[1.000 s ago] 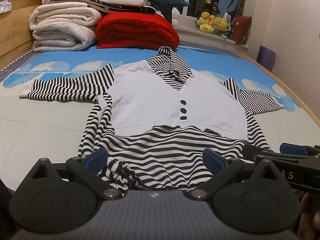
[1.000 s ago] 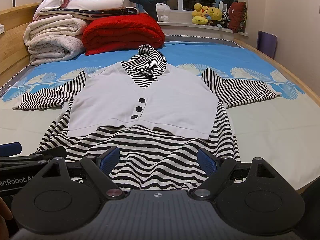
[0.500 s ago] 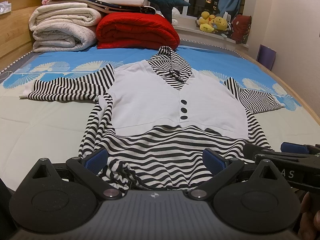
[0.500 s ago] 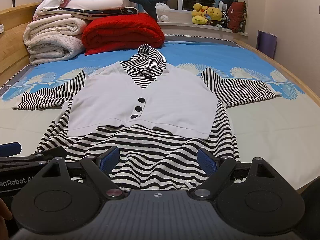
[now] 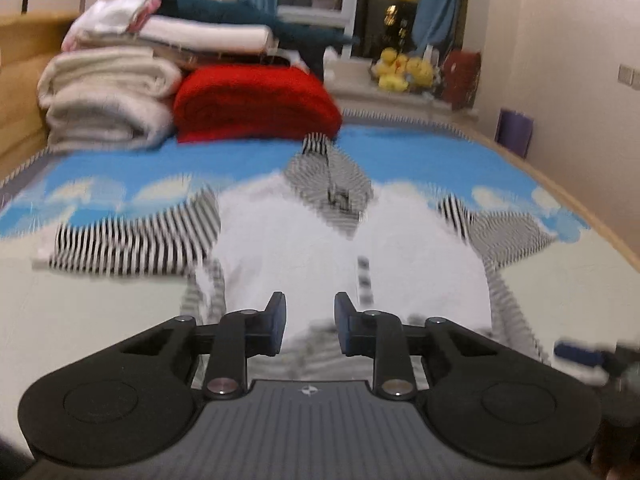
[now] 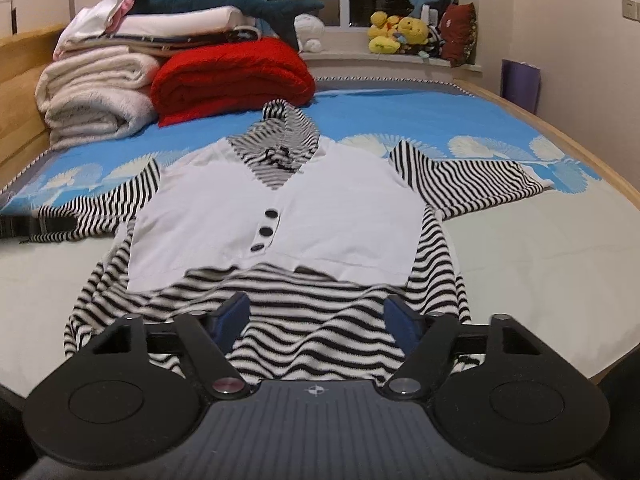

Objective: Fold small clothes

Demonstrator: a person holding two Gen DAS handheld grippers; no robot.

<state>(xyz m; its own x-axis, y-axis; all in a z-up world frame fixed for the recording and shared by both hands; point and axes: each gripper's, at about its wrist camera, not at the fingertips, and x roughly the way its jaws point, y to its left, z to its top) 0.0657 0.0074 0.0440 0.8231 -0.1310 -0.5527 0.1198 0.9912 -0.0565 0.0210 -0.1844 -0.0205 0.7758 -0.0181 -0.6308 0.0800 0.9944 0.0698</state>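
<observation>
A small black-and-white striped hooded top with a white buttoned vest front [image 6: 280,216] lies flat on the bed, sleeves spread, hem toward me. It also shows, blurred, in the left wrist view [image 5: 344,256]. My left gripper [image 5: 308,326] is raised above the hem over the vest front, jaws partly closed with a gap and nothing between them. My right gripper [image 6: 318,316] is open and empty, low over the striped hem. The right gripper's tip [image 5: 580,354] shows at the right of the left wrist view.
Folded white blankets [image 6: 96,96] and a red blanket [image 6: 232,76] are stacked at the bed's far left, with a blue plush on top. Wooden bed edge [image 6: 592,160] runs along the right. Plush toys [image 6: 396,32] sit on the windowsill.
My left gripper has lifted and moved forward over the garment, and its jaws have narrowed from wide open. My right gripper has risen and moved slightly forward, jaws still open.
</observation>
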